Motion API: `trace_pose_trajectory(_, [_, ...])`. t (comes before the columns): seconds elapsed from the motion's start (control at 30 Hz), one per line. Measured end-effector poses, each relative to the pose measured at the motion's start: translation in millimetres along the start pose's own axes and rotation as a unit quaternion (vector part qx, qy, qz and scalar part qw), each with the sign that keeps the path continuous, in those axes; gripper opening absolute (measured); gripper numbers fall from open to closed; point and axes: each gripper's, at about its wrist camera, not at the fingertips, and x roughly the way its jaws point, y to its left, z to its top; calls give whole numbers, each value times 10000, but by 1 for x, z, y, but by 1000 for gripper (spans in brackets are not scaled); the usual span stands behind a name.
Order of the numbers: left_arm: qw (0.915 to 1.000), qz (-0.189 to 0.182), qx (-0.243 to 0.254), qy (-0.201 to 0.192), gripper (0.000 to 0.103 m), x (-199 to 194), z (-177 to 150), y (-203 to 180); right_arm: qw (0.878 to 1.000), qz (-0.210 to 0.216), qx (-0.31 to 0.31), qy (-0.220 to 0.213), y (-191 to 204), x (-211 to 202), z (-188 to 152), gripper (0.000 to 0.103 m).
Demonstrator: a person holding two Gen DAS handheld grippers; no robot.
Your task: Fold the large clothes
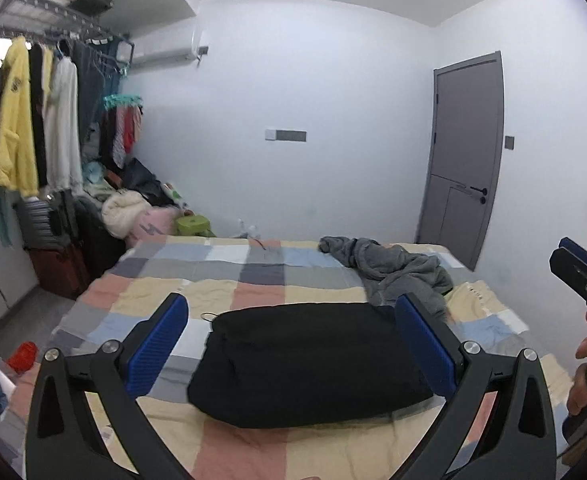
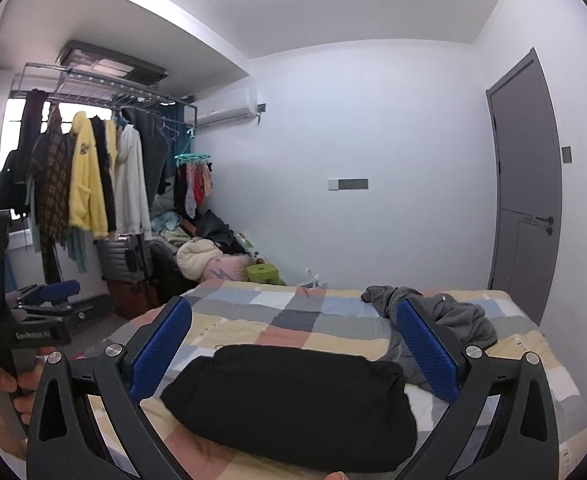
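A black garment (image 1: 305, 364) lies folded into a thick rectangle on the checked bedspread (image 1: 253, 276); it also shows in the right wrist view (image 2: 293, 404). A crumpled grey garment (image 1: 397, 268) lies behind it at the far right of the bed, also seen in the right wrist view (image 2: 449, 320). My left gripper (image 1: 293, 332) is open and empty, held above the near side of the black garment. My right gripper (image 2: 293, 340) is open and empty, also held above the black garment. Each gripper shows at the edge of the other's view.
A clothes rack (image 2: 93, 168) with hanging garments stands at the left, with suitcases (image 2: 129, 256) and a pile of clothes (image 2: 205, 256) below it. A grey door (image 2: 529, 200) is at the right. Red and blue items (image 1: 21, 356) lie on the floor at the left.
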Motion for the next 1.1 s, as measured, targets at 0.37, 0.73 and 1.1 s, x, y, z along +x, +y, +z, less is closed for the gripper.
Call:
trace_pose_trajectory(0.37, [9996, -86, -227, 152, 103, -14, -46, -8, 9996, -28, 86, 259, 25, -10, -50, 103])
trace_pose_trajectory(0.73, [9977, 53, -327, 593, 103, -1, -90, -14, 9957, -232, 417, 792, 14, -2, -97, 103])
trace_pose_trajectory(1.1, [9949, 41, -481, 884, 103, 16, -109, -17, 9932, -364, 387, 1033, 13, 4, -121, 103])
